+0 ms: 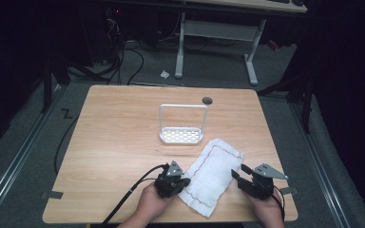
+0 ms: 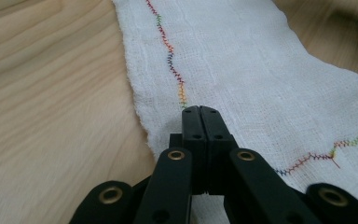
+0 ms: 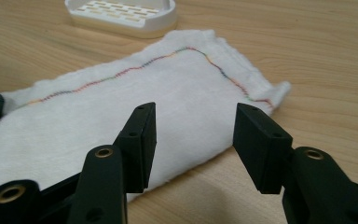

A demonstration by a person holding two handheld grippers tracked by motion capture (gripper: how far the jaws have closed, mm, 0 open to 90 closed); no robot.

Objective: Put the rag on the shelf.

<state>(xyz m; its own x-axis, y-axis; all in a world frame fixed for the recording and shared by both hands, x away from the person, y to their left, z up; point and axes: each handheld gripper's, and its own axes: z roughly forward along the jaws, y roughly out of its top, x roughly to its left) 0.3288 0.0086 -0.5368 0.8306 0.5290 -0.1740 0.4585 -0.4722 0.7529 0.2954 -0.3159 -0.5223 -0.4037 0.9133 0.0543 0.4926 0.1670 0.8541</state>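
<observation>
White woven cloth with a rainbow zigzag stitch line near its edge (image 1: pixel 212 173) lies flat on the pale wooden table (image 1: pixel 119 142), in the lower centre of the high view, its long axis running from the near edge at lower middle up and to the right. Nearest, the left gripper (image 1: pixel 179 182) sits at the cloth's left long edge, jaws pressed together; in the left gripper view the tips rest right at the stitch line (image 2: pixel 175 70), though whether a fold of fabric is pinched between them I cannot tell. The right gripper (image 1: pixel 238 176) hovers just beside the opposite long edge, jaws spread apart with nothing between them, pointing across the cloth (image 3: pixel 135 107). Both hands flank it, so either is equally close. Farther up the frame, just beyond the cloth's far end, stands a white slotted plastic tray with a tall wire loop handle (image 1: pixel 181 135); nothing stands in the way of either gripper.
</observation>
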